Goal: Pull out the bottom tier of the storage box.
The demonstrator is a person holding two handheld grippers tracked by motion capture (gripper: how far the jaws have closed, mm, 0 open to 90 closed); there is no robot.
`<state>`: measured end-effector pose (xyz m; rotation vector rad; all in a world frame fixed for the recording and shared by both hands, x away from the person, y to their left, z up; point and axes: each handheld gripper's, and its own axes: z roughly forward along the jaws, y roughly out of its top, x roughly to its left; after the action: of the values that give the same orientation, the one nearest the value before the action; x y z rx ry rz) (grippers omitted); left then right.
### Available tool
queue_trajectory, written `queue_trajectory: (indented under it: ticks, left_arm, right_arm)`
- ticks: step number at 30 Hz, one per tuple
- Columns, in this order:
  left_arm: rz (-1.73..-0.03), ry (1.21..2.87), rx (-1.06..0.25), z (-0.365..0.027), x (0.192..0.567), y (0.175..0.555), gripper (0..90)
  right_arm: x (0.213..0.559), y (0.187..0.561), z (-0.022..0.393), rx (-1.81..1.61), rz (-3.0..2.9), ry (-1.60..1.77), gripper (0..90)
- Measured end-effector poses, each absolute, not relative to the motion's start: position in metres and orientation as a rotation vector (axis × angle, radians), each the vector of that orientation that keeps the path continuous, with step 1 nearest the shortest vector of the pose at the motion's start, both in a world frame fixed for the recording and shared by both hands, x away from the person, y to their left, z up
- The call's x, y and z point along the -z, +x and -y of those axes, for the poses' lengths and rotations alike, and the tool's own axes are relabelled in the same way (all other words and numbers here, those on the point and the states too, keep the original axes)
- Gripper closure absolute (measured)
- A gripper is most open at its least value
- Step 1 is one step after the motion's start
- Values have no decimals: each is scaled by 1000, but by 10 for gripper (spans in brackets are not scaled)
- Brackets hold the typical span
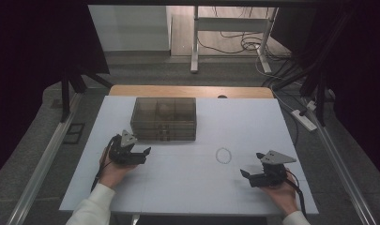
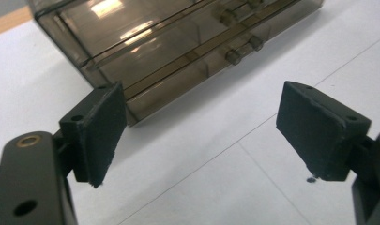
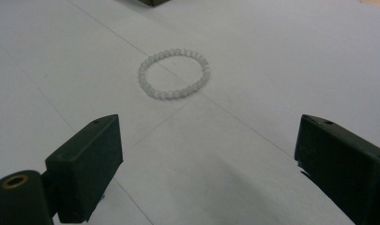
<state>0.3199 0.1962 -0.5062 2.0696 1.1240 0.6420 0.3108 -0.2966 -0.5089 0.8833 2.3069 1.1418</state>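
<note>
High view is showing the bead bracelet (image 1: pixel 223 155) lying flat on the white worktop (image 1: pixel 187 183), between the left tongs (image 1: pixel 146 155) near the smoky drawer box (image 1: pixel 164 118) and the right tongs (image 1: pixel 252 164), both standing spread and pinching nothing. It is looking light, loose and slippery, probably strung on stretch cord, so one pad should be slipping inside the ring and pinching its near arc. Drawer contents are staying murky behind the tinted plastic.

We list one bead bracelet (image 3: pixel 174 74): pale, translucent, closed ring, lying flat on the white table (image 1: pixel 187 183), right of centre.
</note>
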Motion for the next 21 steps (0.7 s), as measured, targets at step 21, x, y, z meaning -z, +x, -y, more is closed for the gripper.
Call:
queue_trajectory:
  ticks: [21]
  left_arm:
    - [-1139, 2085, -565, -204, 510, 329, 145]
  right_arm:
    - [507, 322, 273, -1198, -2311, 861, 80]
